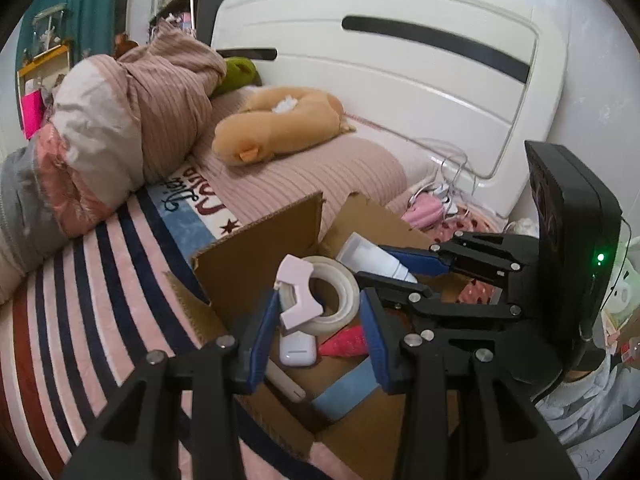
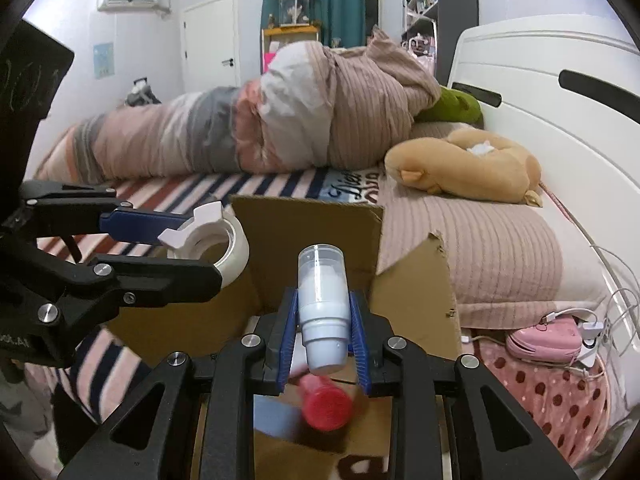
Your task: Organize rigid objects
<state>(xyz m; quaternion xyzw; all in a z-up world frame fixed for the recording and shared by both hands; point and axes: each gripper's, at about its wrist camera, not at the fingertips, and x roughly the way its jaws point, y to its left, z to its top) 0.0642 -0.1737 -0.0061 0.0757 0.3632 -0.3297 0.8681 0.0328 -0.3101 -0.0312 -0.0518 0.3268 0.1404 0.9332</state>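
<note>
While jaws grip, cardboard box (image 1: 256,236) with earbud case (image 1: 298,349), red bottle (image 1: 346,342).

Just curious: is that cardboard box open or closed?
Open: the cardboard box has its flaps standing up, and the earbud case shows inside.

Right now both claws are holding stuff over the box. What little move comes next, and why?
Probably lower the right gripper a little and open it. It is shut on the white tube, held right above the open cardboard box, where the red bottle already lies. The left gripper holds the tape roll over the box too.
</note>
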